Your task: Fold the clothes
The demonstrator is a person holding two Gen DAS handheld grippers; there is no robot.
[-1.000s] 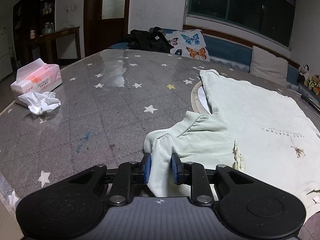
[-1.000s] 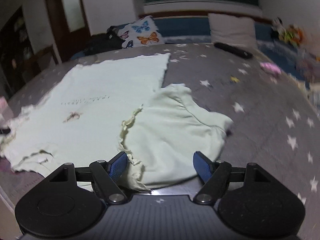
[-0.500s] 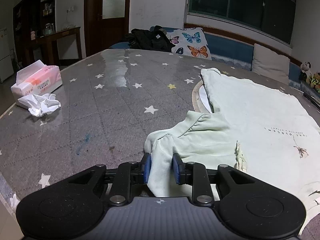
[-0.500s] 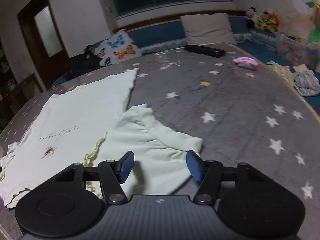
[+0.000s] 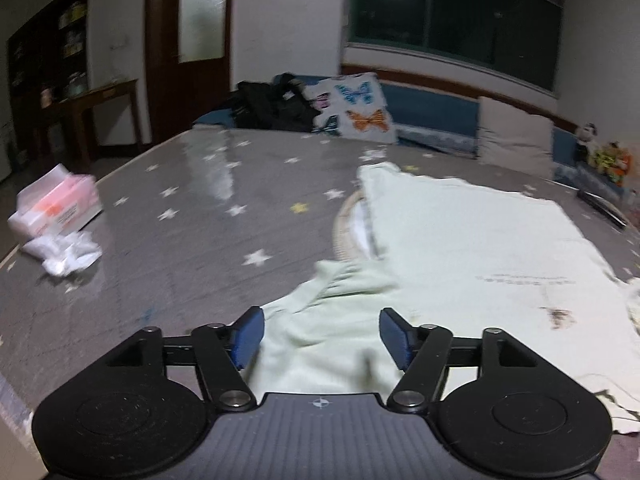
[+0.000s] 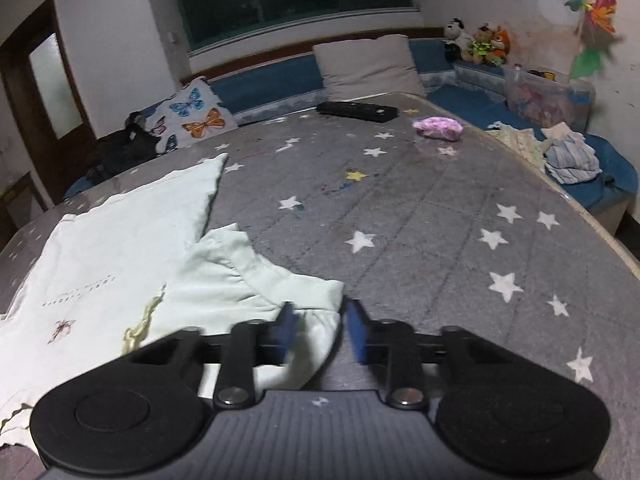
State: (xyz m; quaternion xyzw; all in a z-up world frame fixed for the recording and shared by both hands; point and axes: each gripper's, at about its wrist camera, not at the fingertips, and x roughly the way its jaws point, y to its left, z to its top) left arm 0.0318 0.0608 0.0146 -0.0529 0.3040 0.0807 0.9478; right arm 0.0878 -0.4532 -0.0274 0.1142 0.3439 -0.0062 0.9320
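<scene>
Bedding first: grey star-printed quilt (image 6: 420,216) fills both views, and on it the pale green shirt (image 5: 472,240) lies spread flat, taking the right half of the left wrist frame and the left side of the right wrist frame. Its body looks smooth and unfolded, small print showing on the chest, so the folding proper seems barely begun.

One sleeve (image 5: 332,320) sits at lower centre of the left wrist frame, rumpled and lying partly over the body. The left gripper (image 5: 320,340) straddles it with jaws opening and both blue pads clear of the cloth, so nothing is gripped there. The other sleeve (image 6: 256,280) lies at lower left-centre of the right wrist frame. The right gripper (image 6: 318,332) is closing on its cuff edge; cloth is between the pads, but blur hides whether they already pinch it.

Judging from this, one sleeve is roughly tucked in, the second is just being taken, and the body folds remain.

Smaller things: butterfly pillow (image 6: 196,116) at upper left, tissue pack (image 5: 56,208) at left edge, black remote (image 6: 356,111) and pink scrap (image 6: 438,127) near the far edge.
</scene>
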